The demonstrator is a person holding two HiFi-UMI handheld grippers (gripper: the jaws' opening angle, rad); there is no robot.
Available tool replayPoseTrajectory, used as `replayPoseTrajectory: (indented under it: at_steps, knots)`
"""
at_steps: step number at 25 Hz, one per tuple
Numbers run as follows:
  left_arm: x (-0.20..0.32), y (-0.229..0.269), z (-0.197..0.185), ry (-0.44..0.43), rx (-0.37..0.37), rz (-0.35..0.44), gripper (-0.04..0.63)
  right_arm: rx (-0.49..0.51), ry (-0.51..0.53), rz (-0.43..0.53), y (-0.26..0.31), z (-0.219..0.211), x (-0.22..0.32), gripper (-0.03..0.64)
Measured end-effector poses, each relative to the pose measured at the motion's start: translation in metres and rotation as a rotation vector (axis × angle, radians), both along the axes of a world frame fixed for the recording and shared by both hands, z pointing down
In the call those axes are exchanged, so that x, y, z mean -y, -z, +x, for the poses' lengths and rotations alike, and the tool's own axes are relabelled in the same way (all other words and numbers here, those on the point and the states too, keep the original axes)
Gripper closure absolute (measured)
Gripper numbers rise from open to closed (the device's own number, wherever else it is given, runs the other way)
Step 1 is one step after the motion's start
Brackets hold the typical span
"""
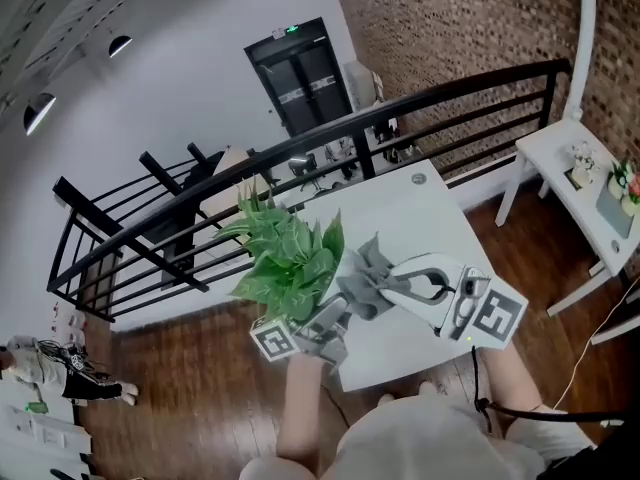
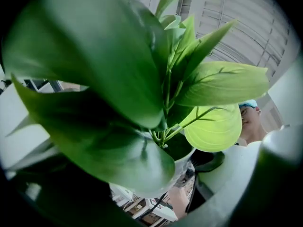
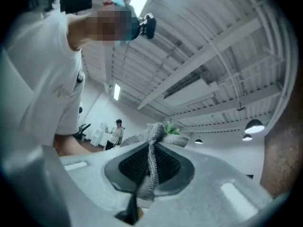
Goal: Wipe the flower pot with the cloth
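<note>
Biggest stuff first. In your head view the brick wall (image 1: 450, 18) filled the 1 o'clock corner and the dark wood floor (image 1: 190, 398) ran along the bottom toward 8 o'clock. The black railing (image 1: 300, 148) cut across from 9 o'clock up to 2 o'clock, just behind the white counter (image 1: 420, 218) sitting dead centre in front of you.

You had the plant (image 1: 285, 258) up off the counter, with its green leaves fanned out over the counter's 9 o'clock edge. Your left gripper (image 1: 322, 326) was tucked under those leaves, at about 6 o'clock of them. In the left gripper view the leaves covered nearly everything. The white flower pot (image 2: 185, 159) did show low in the middle, between the jaws, and the jaws were clamped on it at a wide spread.

Your right gripper (image 1: 388, 286) sat at 3 o'clock of the plant, pointing toward 9 o'clock. Its jaws were pressed together on the grey cloth (image 1: 362, 273), and the right gripper view showed a strip of it pinched right down the middle. The loose end of the cloth stuck up just beside the leaves. I honestly couldn't tell whether it touched the pot, because the leaves hid that spot.
</note>
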State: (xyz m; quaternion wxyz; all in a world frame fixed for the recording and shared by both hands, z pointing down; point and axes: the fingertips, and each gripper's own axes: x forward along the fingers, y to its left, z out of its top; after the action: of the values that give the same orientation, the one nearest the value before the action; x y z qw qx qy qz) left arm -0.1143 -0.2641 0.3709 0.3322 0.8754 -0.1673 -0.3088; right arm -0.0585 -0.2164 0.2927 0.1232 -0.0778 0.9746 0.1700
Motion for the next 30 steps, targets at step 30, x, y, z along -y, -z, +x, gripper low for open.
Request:
replayPoseTrajectory:
  at_steps: [30]
  knots:
    - [-0.028, 0.031, 0.018, -0.112, -0.192, 0.072, 0.058, 0.158, -0.127, -0.447, -0.072, 0.029, 0.084, 0.604]
